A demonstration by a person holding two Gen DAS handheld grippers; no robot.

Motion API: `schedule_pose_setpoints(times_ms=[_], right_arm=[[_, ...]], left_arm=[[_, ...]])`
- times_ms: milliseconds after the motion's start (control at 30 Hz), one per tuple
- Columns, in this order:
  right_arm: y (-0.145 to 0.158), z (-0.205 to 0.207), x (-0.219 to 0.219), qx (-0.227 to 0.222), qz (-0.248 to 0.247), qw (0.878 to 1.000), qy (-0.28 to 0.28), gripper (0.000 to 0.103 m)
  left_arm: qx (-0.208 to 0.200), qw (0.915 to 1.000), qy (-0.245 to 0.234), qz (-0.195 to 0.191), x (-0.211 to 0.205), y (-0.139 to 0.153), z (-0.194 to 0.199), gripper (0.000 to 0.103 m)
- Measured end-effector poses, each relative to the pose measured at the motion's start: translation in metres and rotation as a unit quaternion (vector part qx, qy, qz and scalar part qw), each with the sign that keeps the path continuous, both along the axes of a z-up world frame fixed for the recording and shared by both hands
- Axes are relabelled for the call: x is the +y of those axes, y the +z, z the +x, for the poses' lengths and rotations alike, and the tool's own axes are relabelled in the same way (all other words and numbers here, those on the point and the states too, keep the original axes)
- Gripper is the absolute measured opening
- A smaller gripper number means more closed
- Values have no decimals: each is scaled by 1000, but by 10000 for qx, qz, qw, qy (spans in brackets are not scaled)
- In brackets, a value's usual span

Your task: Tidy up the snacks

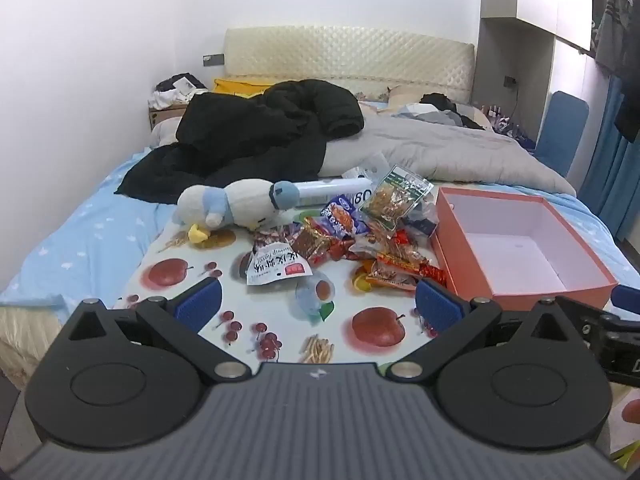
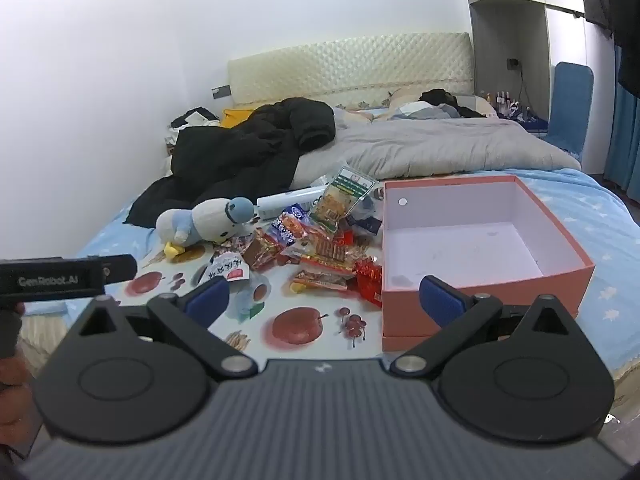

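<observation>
A heap of snack packets (image 1: 360,236) (image 2: 320,248) lies on a fruit-print cloth (image 1: 280,320) (image 2: 300,292) spread over the bed. A white packet with black writing (image 1: 276,268) (image 2: 230,270) lies at the heap's near left. Right of the heap stands an open orange box (image 1: 472,280) (image 2: 480,292), white inside and holding nothing. My left gripper (image 1: 318,304) hovers open over the cloth, short of the snacks. My right gripper (image 2: 324,300) is open too, its right finger in front of the box's near wall. Nothing sits between either pair of fingers.
A white and blue plush penguin (image 1: 232,204) (image 2: 204,220) lies left of the snacks, with a white tube (image 1: 332,190) behind it. A black jacket (image 1: 260,136) and a grey quilt (image 1: 440,148) cover the far bed. A blue chair (image 1: 560,132) stands at right.
</observation>
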State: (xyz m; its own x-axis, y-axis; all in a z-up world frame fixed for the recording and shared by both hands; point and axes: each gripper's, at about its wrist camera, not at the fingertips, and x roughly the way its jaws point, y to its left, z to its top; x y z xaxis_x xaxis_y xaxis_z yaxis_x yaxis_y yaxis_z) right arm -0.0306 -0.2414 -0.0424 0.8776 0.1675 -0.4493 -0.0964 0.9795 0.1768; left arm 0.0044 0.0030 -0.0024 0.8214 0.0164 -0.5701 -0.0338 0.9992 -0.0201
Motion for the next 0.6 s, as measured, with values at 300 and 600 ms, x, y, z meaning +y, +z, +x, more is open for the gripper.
schedule_pose_setpoints(times_ms=[300,600], right_arm=[[1,0,1,-73,17,10000,30,103],[-1,2,3,-4,-39,10000,-16,103]], left_arm=[[-248,9997,-56,40,-6,9,-9,103],[-169,9998,-26,67,-7,3,-9,103]])
